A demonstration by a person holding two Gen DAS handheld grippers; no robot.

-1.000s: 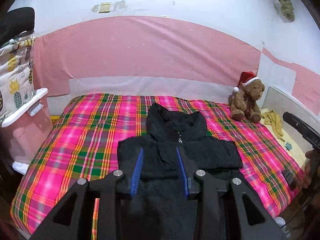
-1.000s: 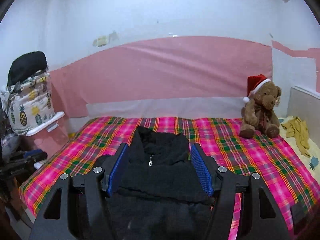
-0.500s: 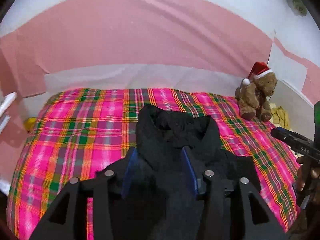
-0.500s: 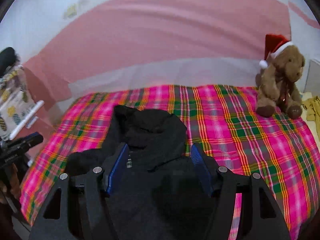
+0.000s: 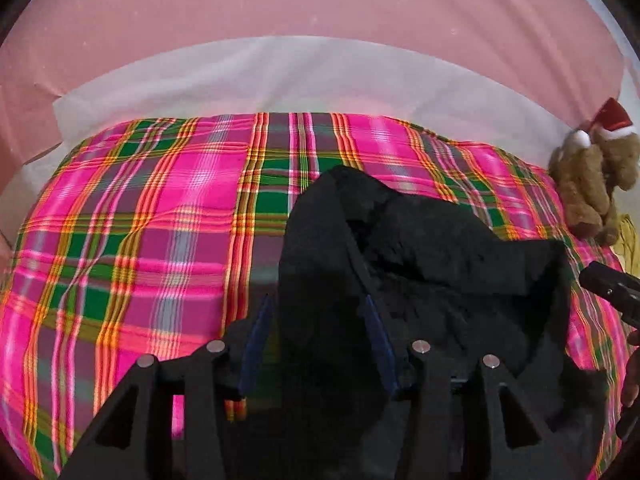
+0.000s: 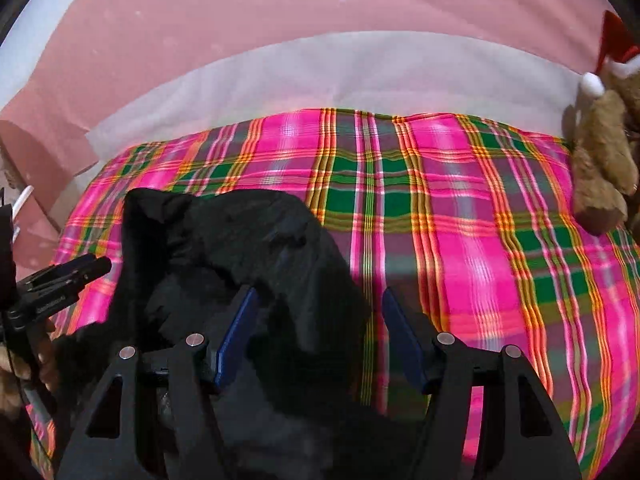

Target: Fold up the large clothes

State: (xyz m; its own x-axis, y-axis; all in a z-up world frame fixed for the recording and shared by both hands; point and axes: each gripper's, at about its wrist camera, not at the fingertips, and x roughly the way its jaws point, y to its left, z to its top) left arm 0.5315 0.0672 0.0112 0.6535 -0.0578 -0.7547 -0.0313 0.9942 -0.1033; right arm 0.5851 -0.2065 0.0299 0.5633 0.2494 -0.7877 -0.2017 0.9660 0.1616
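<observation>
A black fleece jacket (image 5: 432,264) lies collar-up on the pink plaid bed (image 5: 152,216). My left gripper (image 5: 316,340) is open, its jaws straddling the jacket's left shoulder edge just above the cloth. In the right wrist view the jacket (image 6: 224,248) lies at lower left. My right gripper (image 6: 320,336) is open over the jacket's right shoulder edge. Each gripper shows at the edge of the other's view: the right one (image 5: 608,292), the left one (image 6: 60,280).
A brown teddy bear with a Santa hat (image 5: 596,184) sits at the bed's right side, also in the right wrist view (image 6: 604,152). A pink and white wall covering (image 5: 304,32) stands behind the bed. Yellow cloth (image 5: 628,240) lies beside the bear.
Both grippers have moved forward and down toward the jacket's shoulders, the left one to the left edge, the right one to the right edge. Both stay open.
</observation>
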